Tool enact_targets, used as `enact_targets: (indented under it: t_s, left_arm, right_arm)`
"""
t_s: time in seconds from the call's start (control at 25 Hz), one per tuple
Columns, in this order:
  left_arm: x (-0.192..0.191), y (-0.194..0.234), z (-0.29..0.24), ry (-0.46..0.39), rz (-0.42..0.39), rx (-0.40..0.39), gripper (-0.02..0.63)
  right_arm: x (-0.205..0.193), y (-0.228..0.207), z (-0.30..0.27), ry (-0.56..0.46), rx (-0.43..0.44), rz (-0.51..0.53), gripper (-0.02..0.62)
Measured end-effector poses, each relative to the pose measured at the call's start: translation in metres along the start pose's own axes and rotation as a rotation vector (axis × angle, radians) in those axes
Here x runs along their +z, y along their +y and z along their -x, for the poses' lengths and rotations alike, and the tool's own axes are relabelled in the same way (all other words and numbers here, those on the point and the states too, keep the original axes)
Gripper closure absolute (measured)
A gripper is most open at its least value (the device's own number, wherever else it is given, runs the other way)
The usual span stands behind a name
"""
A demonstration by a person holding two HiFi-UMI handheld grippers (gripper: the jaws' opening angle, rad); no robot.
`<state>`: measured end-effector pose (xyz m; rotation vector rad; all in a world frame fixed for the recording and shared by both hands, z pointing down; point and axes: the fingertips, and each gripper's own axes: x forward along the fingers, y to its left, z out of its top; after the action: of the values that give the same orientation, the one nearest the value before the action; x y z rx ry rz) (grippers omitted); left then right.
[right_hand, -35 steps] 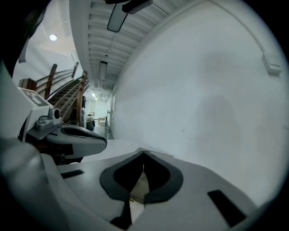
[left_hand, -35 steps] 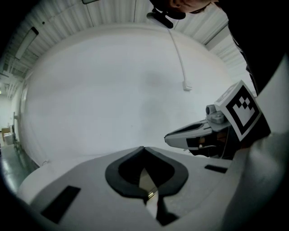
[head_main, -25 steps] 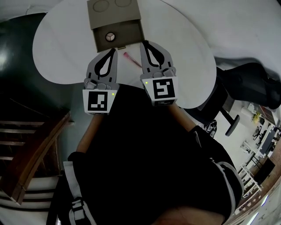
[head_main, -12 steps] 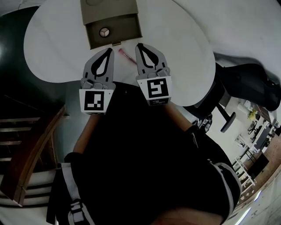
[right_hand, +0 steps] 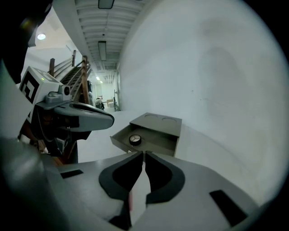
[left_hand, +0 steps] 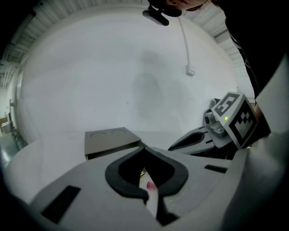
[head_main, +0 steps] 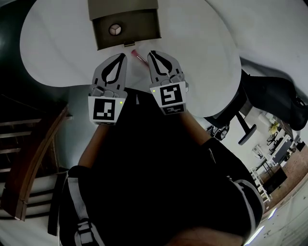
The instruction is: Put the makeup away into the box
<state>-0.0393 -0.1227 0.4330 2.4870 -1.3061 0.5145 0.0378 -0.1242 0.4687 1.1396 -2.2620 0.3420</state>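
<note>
Far end of box [head_main: 122, 7] off upper edge; pink stick [head_main: 137, 57] half-hidden.

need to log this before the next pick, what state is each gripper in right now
Left gripper: jaws closed, holding nothing.
Right gripper: jaws closed, holding nothing.

smooth matt white table [head_main: 202, 53]; box [head_main: 122, 7] of matt grey-brown board or plastic, cannot tell which
</note>
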Motion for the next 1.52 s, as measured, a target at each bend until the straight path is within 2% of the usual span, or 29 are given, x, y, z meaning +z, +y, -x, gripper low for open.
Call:
enact_targets:
  t_s: [0.08, 0.2, 0.4, 0.56, 0.76, 0.88, 1.0, 1.12, 1.24, 1.36, 1.52]
  left_arm:
    - [-0.005, 0.0, -0.003, 0.002, -0.002, -0.003, 0.598]
    - [-0.016, 0.001, -0.006, 0.036, 0.024, -0.002, 0.598]
    - [-0.026, 0.001, -0.011, 0.062, 0.035, -0.005, 0.598]
    - [-0.024, 0.001, -0.016, 0.028, 0.052, -0.002, 0.598]
    - [-0.031, 0.003, -0.015, 0.069, 0.051, 0.001, 0.598]
    - [-0.032, 0.005, -0.015, 0.059, 0.051, 0.002, 0.598]
    - [-0.034, 0.007, -0.012, 0.076, 0.061, 0.01, 0.598]
    - [-0.034, 0.009, -0.012, 0.077, 0.062, 0.012, 0.598]
    - [-0.033, 0.011, -0.011, 0.071, 0.06, 0.012, 0.598]
    - [-0.03, 0.012, -0.009, 0.066, 0.057, 0.009, 0.598]
    - [-0.03, 0.015, -0.009, 0.064, 0.053, 0.008, 0.598]
  right_arm:
    - [-0.009, 0.005, -0.006, 0.024, 0.043, -0.012, 0.518]
    - [-0.022, 0.013, -0.014, 0.069, 0.097, 0.004, 0.486]
    - [-0.055, 0.029, -0.027, 0.223, 0.202, 0.076, 0.42]
    - [-0.074, 0.036, -0.035, 0.299, 0.243, 0.106, 0.42]
    - [-0.089, 0.042, -0.043, 0.364, 0.274, 0.171, 0.42]
    - [-0.09, 0.042, -0.047, 0.369, 0.27, 0.202, 0.451]
    - [-0.088, 0.039, -0.049, 0.374, 0.251, 0.201, 0.511]
    - [-0.088, 0.036, -0.051, 0.377, 0.226, 0.177, 0.529]
    - [-0.085, 0.036, -0.05, 0.366, 0.226, 0.082, 0.531]
    - [-0.066, 0.034, -0.043, 0.314, 0.231, -0.047, 0.532]
    - [-0.035, 0.024, -0.036, 0.231, 0.206, -0.108, 0.532]
